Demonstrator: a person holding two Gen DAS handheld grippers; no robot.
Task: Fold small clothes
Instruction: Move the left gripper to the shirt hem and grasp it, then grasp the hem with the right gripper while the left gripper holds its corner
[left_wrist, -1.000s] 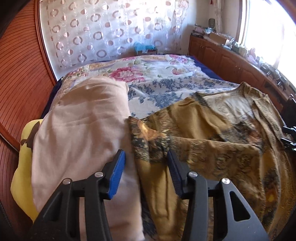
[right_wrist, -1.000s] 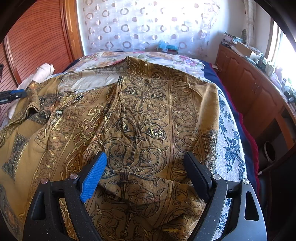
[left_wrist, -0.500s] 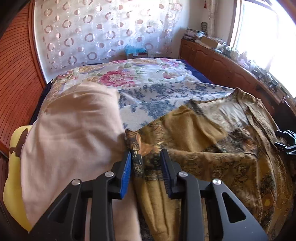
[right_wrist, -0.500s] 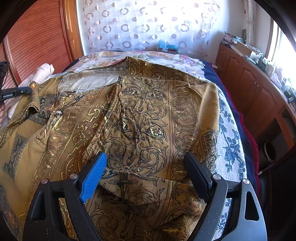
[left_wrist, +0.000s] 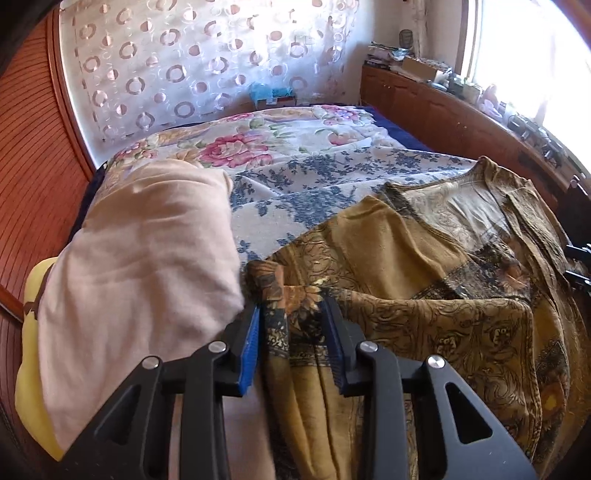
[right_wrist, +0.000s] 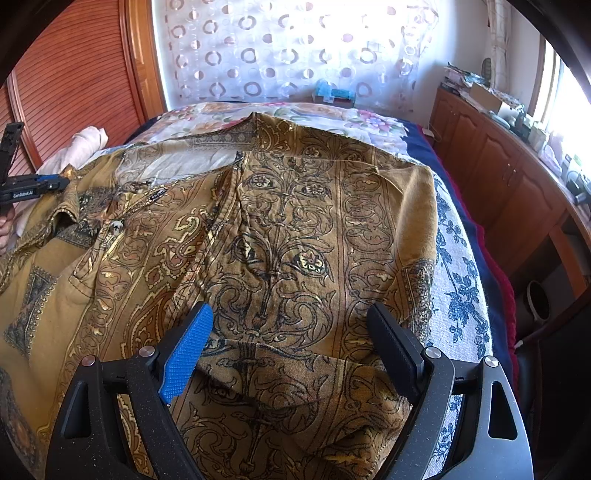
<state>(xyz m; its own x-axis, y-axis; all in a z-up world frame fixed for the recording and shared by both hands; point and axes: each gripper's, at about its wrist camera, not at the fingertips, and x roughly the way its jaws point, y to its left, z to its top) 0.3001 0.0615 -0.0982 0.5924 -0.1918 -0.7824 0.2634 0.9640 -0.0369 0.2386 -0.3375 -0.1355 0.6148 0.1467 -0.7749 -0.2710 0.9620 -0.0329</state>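
Observation:
A mustard shirt with dark scroll patterns (right_wrist: 295, 229) lies spread over the bed. In the left wrist view its sleeve (left_wrist: 291, 317) is bunched between the blue pads of my left gripper (left_wrist: 293, 325), which is shut on the cuff end. The same gripper shows at the far left of the right wrist view (right_wrist: 55, 182), at the shirt's edge. My right gripper (right_wrist: 291, 332) stands open wide just above the shirt's lower part. A folded ridge of cloth lies between its fingers (right_wrist: 188, 343), and the pads do not press on it.
A beige cloth (left_wrist: 140, 251) lies on a yellow item (left_wrist: 33, 369) left of the sleeve. The floral bedspread (left_wrist: 295, 147) stretches behind. Wooden cabinets (right_wrist: 498, 177) run along the right, a wood-panelled wall (left_wrist: 29, 147) along the left, and a patterned curtain hangs at the back.
My left gripper's jaws have narrowed from wide apart onto the sleeve cuff, and the view has crept a little forward. The right gripper and the shirt under it look unchanged.

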